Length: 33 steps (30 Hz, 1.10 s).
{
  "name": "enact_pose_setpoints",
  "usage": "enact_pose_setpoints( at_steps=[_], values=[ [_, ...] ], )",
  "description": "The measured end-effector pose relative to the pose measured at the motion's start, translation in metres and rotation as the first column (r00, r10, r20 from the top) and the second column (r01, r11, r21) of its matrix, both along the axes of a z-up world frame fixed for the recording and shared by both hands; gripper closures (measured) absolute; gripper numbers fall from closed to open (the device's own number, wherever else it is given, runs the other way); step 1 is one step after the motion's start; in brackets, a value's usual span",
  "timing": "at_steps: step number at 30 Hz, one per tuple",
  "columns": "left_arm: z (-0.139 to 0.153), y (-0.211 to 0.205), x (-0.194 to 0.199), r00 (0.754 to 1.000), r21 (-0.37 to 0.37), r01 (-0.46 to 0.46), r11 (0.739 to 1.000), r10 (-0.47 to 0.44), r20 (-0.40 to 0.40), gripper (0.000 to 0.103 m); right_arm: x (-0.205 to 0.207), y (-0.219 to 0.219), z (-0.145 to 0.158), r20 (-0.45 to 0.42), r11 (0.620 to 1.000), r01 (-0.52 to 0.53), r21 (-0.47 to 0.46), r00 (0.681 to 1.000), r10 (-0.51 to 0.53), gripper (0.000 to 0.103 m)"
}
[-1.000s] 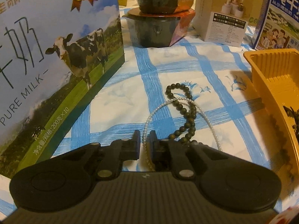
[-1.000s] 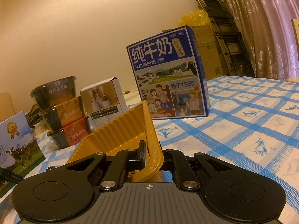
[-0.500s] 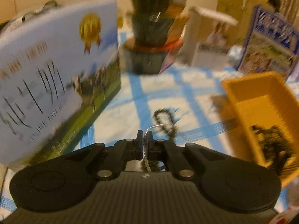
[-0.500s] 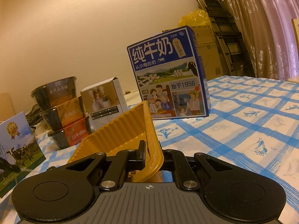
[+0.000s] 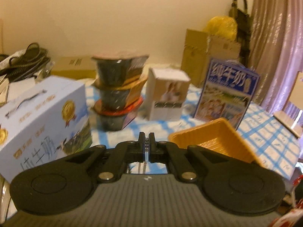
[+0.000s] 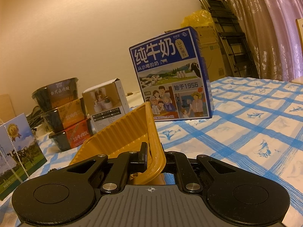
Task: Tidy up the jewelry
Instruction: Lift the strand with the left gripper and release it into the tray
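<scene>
blue-checked cloth (image 6: 246,128) covers the table, and cartons are crowded along the far wall side: a pale milk carton (image 5: 43,117), stacked food bowls (image 5: 118,92), a small white box (image 5: 166,94) and a dark blue milk box (image 6: 170,73).

the left gripper (image 5: 146,145) is seen fully closed, with a thin pearl necklace (image 5: 145,152) pinched between its pads. a pinch on one short stretch is judged to be chosen so that the rest can dangle freely; in the right wrist view the strand (image 6: 17,151) is seen hanging in front of the pale carton, clear of the cloth.

the right gripper (image 6: 154,157) is clamped narrowly on the near wall of the orange tray (image 6: 121,132), one pad inside and one outside. the tray is held tipped, its far end raised, probably so that it is steadied and its mouth is offered toward the left side.

from the left wrist view the tray (image 5: 217,138) lies just right of the closed pads, so the necklace is judged to be bound for it. what already lies inside cannot be told, since the picture is blurred. a dangling strand may swing or catch on the rim.
</scene>
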<state>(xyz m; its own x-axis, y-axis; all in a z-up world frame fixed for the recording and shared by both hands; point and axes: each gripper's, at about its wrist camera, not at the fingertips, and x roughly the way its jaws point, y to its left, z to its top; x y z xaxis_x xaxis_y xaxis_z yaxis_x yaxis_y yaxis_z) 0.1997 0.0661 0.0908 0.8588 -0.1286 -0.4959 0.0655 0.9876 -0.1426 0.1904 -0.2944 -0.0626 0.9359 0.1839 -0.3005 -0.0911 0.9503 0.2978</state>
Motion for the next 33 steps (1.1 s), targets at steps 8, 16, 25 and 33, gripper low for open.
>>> enact_pose_setpoints(
  at_steps=[8, 16, 25, 33],
  values=[
    [0.031, -0.023, -0.007, 0.995, -0.031, 0.073, 0.997, -0.07, 0.07, 0.101, 0.0, 0.001, 0.0, 0.0, 1.0, 0.0, -0.001, 1.0, 0.0, 0.094],
    [0.051, -0.054, -0.002, 0.979, -0.064, 0.168, 0.984, -0.159, 0.126, 0.101, 0.0, 0.002, 0.001, -0.002, 1.0, 0.0, 0.0, 1.0, 0.0, 0.094],
    [0.057, -0.097, 0.009, 0.951, -0.128, 0.281, 0.951, -0.257, 0.172, 0.101, -0.001, 0.002, 0.001, -0.003, 1.0, -0.001, 0.002, 1.0, 0.001, 0.094],
    [0.024, -0.131, 0.032, 0.949, -0.177, 0.314, 0.933, -0.305, 0.074, 0.101, 0.0, 0.003, 0.002, -0.004, 1.0, -0.002, 0.003, 1.0, 0.002, 0.094]
  ],
)
